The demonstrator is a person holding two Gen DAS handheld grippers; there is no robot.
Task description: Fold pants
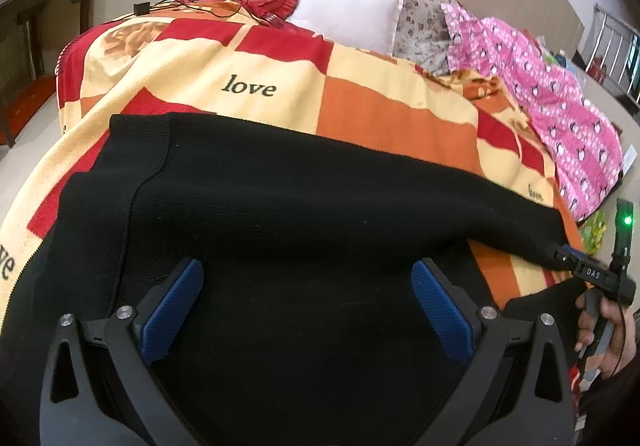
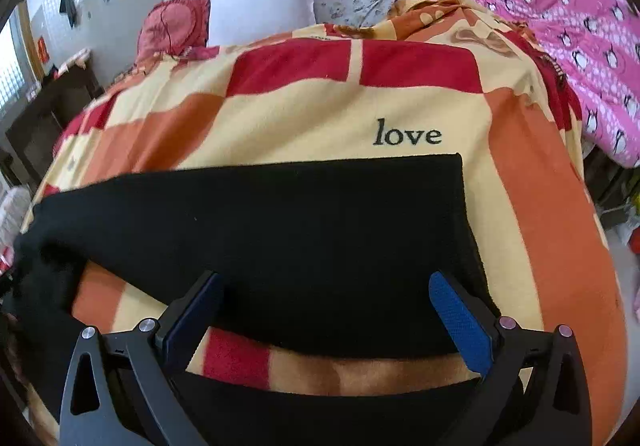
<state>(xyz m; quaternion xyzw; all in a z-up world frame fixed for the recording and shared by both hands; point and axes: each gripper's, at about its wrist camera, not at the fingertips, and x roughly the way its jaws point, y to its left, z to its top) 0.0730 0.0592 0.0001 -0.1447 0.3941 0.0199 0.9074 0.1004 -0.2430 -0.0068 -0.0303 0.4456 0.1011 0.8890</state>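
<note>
Looking along both grippers, I see the black pants (image 1: 304,206) spread across the checked blanket (image 1: 380,114) on the bed, waistband end toward my left side and the leg hems toward my right. One leg lies straight under the word "love"; a second black strip sits nearer to me, with a band of blanket showing between the two in the right wrist view.

My left gripper (image 1: 304,306) has its jaws spread wide over the upper part of the pants, nothing between the blue pads. My right gripper (image 2: 326,314) is likewise released, jaws apart over the near edge of the far leg, close to the hem corner (image 2: 460,166). From the left camera, the right gripper's tip seems to be touching the fabric at the hem end, though I cannot tell how firmly.

I judge the step in hand to be bringing one leg over the other. To do it cleanly I'd pinch one leg only, at matching points near hem and hip, lift both ends together, and lay it edge to edge on the other leg. Knit fabric will sag in the middle, so keep it taut.
</note>
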